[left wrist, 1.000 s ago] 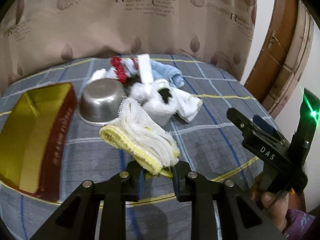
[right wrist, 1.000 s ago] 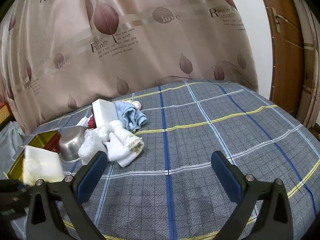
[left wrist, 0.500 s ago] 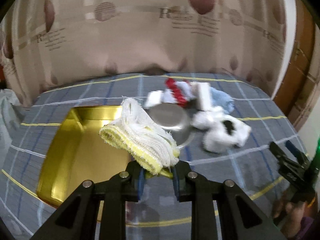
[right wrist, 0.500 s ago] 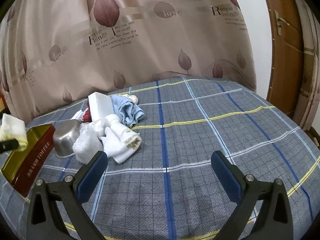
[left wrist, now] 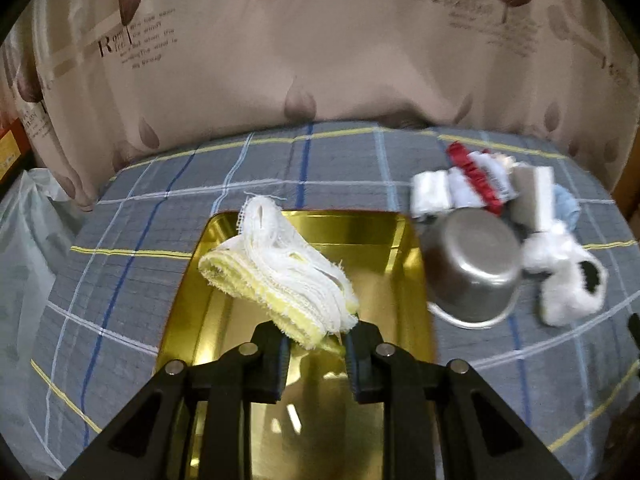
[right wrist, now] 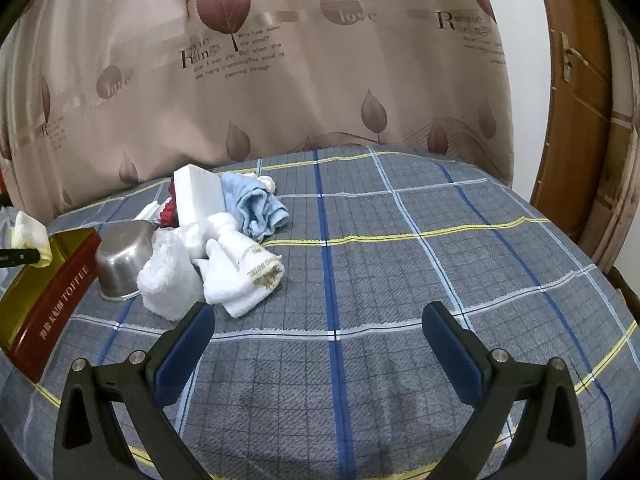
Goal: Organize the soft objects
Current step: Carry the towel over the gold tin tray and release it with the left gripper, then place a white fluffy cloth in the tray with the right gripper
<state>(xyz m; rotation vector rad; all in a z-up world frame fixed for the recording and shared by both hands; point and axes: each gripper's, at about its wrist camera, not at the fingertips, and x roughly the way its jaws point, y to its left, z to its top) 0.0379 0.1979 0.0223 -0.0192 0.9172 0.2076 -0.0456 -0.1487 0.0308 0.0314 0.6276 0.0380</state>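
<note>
We hold the left gripper closed on a folded yellow-and-white cloth, pinching its near end between the jaws so the rest fans out toward eleven o'clock. The cloth hangs above the open gold tin, whose shiny inside fills the middle of the left wrist view; in the right wrist view the same tin shows a red side printed with "TOFFEE".

At about two o'clock from the tin, just beside its right wall, a steel bowl lies tipped on its side. Around it sits the pile of soft things: a fluffy white cloth at the bowl's three o'clock, a red frilled item at its twelve, a white block at its one o'clock, and a light blue cloth beside the block. A white sock with gold lettering lies at the front of the pile in the right wrist view.

Everything rests on a grey plaid bed cover, with a leaf-print curtain behind.

Our right gripper stands wide apart with nothing between its blue pads, over bare cover at five o'clock from the pile.
</note>
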